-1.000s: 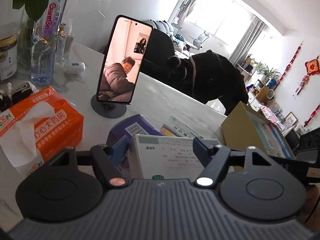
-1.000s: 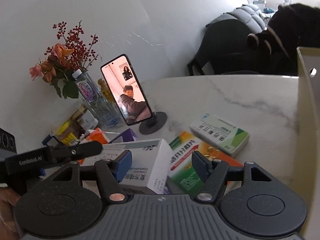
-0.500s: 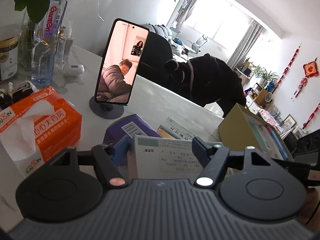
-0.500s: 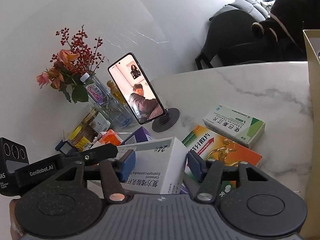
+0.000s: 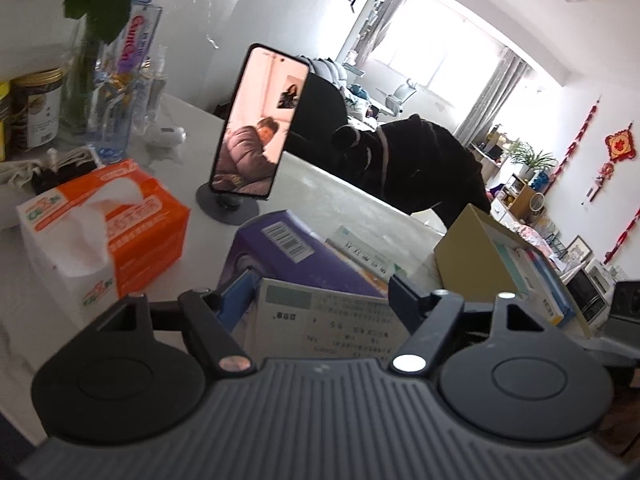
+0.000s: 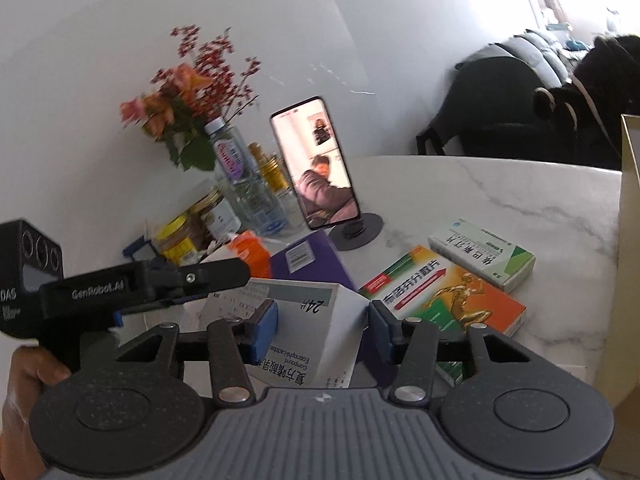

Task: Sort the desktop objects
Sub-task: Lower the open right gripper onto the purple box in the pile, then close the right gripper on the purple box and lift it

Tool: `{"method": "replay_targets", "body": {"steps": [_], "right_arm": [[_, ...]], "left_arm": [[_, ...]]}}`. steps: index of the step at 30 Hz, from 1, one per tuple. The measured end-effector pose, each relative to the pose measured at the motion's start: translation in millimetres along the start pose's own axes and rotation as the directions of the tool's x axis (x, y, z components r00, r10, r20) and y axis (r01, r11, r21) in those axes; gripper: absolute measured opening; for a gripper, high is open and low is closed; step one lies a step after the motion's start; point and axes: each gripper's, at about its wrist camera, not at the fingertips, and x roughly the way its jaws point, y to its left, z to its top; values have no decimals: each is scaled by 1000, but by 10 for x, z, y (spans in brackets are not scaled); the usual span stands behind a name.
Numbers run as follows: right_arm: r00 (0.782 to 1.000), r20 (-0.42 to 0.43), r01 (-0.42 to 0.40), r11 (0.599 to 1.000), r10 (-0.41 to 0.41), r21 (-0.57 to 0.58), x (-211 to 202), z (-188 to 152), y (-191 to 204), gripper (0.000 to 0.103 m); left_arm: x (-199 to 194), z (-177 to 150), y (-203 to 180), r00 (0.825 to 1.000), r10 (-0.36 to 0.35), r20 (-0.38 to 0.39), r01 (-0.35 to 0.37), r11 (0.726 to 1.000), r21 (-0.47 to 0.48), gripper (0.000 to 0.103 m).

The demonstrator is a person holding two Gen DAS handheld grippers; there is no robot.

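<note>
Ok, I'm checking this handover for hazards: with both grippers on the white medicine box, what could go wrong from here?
1. The left gripper and right gripper both clamp the white medicine box; if they pull in different directions, the thin carton may crush or tear.
2. The phone stands upright on its stand just behind the box, so a forward swing could topple it.
3. The purple box lies right by the held box and might get dragged along.

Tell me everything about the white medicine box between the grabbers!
The white medicine box looks like thin cardboard, with a grey-green panel, black Chinese print and "24" on it. It sits tilted between the pads of both the left gripper and the right gripper, above the purple box. Whether the pads actually press it is hard to tell.
</note>
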Motion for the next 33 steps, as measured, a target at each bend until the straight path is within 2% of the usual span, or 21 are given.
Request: {"method": "replay_targets", "body": {"steps": [8,11,13,16,19,25,28,33], "right_arm": [[999,-38,-17,996,13,-89,-4,-252,205,45],[996,-82,-30,996,23,-88,64,-355,235,45],[993,-113,-41,995,31,-85,125,-419,242,40],[990,-137,-39,996,27,-85,182,-470,261,41],[993,-121,-11,995,-1,-102,141,-486,268,44],[996,-66,56,991,-64,-125,39,-371,211,67],[995,-59,68,985,-78,-155,92,-253,208,73],[992,-60,96,966,-114,-241,247,-79,271,76]], "left_arm": [[-28,-120,151,999,31,-18,-32,999,-26,75],[15,-171,198,999,6,-38,-8,999,-48,74],[68,-202,213,998,-16,-52,13,998,-60,74],[111,-242,201,998,-3,-64,-1,998,-55,74],[98,-258,204,998,-1,-58,-3,998,-61,75],[62,-231,216,1000,2,-27,-4,996,-88,80],[77,-222,219,1000,3,-13,-5,994,-105,80],[65,-219,238,1000,24,-5,-24,993,-115,82]]}}
